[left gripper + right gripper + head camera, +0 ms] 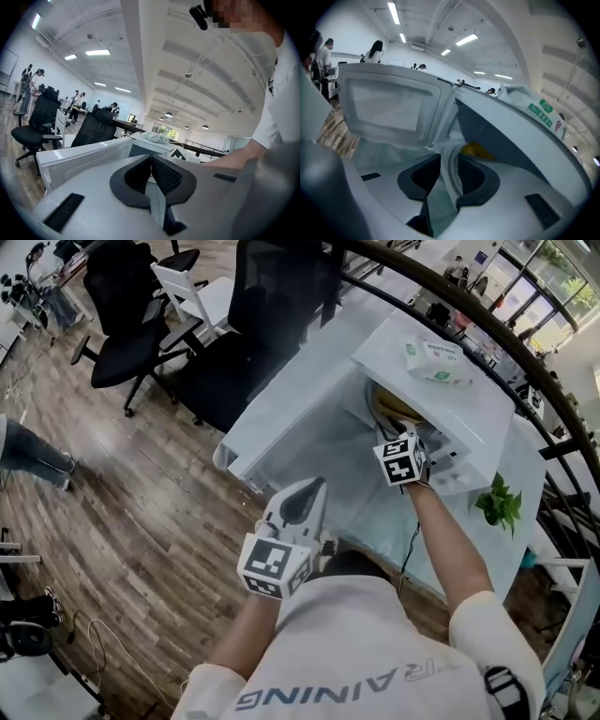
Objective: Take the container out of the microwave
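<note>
Nearest, the left gripper (151, 160) hangs by the near edge of the one white surface (281, 423), its jaws clenched together on nothing. One white microwave (450, 395) stands on that surface, its door (389, 105) swung wide so the mouth is clear. The right gripper (449, 159) points in with jaws released, apart and gripping nothing, and the one yellow container (477, 150) sits inside, just beyond them.
</note>
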The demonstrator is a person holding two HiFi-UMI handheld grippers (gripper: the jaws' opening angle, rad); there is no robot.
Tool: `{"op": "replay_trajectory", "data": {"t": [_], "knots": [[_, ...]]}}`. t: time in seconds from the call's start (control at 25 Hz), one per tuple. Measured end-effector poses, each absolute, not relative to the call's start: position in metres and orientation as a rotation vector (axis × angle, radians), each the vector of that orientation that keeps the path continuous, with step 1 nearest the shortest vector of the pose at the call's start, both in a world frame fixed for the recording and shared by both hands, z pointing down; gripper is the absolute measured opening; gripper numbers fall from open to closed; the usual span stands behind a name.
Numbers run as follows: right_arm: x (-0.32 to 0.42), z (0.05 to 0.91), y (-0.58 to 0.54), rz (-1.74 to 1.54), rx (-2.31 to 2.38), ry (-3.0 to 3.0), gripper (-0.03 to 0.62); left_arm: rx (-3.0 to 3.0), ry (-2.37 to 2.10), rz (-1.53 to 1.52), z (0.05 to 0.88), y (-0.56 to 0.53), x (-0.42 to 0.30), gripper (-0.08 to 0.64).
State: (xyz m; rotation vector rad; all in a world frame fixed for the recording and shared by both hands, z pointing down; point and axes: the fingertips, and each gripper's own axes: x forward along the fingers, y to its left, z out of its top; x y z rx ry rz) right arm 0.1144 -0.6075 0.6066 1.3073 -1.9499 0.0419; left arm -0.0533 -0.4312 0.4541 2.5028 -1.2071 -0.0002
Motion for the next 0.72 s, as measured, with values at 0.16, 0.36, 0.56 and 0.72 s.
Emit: {"op": "replay_trajectory", "data": {"t": [0.16, 0.36, 0.56, 0.72], "knots": [[0.122, 0.633, -0.632, 0.028, 1.271, -1.881, 0.121, 2.479, -1.223, 0.011, 0.460, -0.443, -0.051, 0.035], [0.133, 0.645, -0.661, 0.002, 1.287, -1.840, 0.124, 2.447, -1.234, 0.044, 0.474, -0.450, -0.048, 0.036], [0.142, 0.666, -0.674, -0.046, 1.233, -1.729, 0.124, 2.449, -1.247, 0.099, 0.481, -0.453, -0.047, 0.036], [0.149, 0.675, -0.682, -0.080, 1.198, -1.671, 0.120, 2.431, -1.262, 0.101, 0.484, -0.455, -0.053, 0.035]]}}
